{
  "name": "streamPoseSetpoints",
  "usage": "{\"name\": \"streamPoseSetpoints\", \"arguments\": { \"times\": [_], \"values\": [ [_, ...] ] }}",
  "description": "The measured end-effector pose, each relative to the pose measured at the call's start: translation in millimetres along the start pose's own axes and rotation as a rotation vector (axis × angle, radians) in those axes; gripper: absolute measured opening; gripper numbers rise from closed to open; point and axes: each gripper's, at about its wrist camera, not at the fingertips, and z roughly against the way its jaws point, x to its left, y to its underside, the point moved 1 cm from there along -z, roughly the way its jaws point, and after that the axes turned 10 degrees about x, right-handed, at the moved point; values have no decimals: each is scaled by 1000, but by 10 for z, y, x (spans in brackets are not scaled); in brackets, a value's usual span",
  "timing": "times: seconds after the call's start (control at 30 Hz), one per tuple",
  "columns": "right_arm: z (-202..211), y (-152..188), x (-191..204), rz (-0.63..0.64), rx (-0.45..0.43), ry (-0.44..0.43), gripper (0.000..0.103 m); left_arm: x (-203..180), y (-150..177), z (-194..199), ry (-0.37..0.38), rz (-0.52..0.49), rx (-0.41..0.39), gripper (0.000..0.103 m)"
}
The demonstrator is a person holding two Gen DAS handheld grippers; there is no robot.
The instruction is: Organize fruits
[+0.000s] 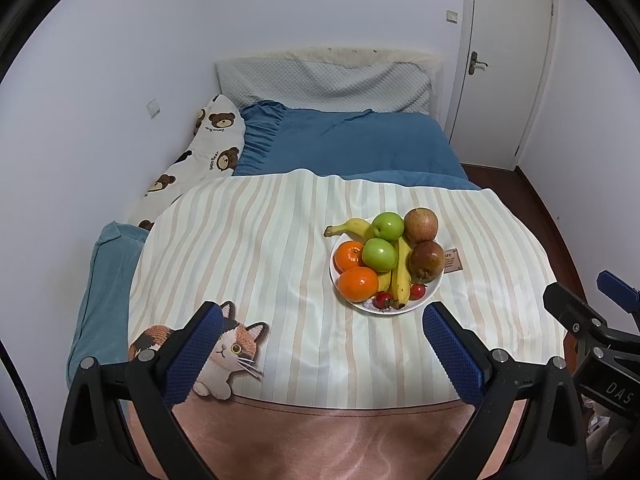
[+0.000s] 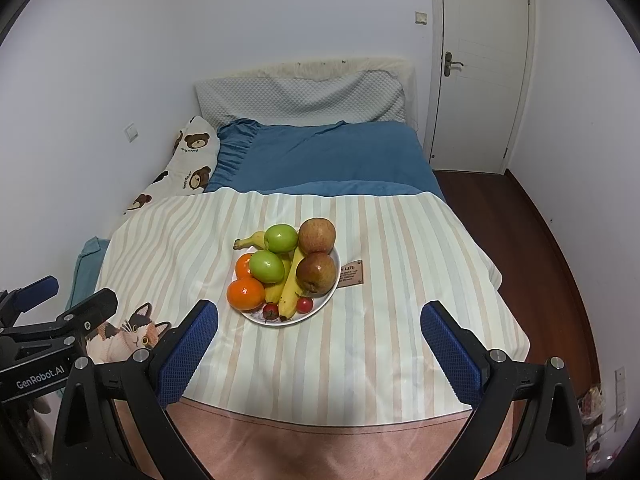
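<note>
A white plate sits on a striped cloth on the bed. It holds two green apples, two oranges, bananas, two reddish apples and two small red tomatoes. My left gripper is open and empty, in front of the plate and to its left. My right gripper is open and empty, just in front of the plate.
The striped cloth has a cat patch at its front left. Behind lie a blue blanket, a bear-print pillow and a grey pillow. A white door and wooden floor are to the right.
</note>
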Motion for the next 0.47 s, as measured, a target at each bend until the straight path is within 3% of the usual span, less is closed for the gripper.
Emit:
{"name": "streamPoseSetpoints", "arguments": {
  "times": [0.47],
  "values": [
    [17, 2, -3, -2, -3, 5, 103, 0, 14, 27, -1, -7, -14, 102]
  ]
}}
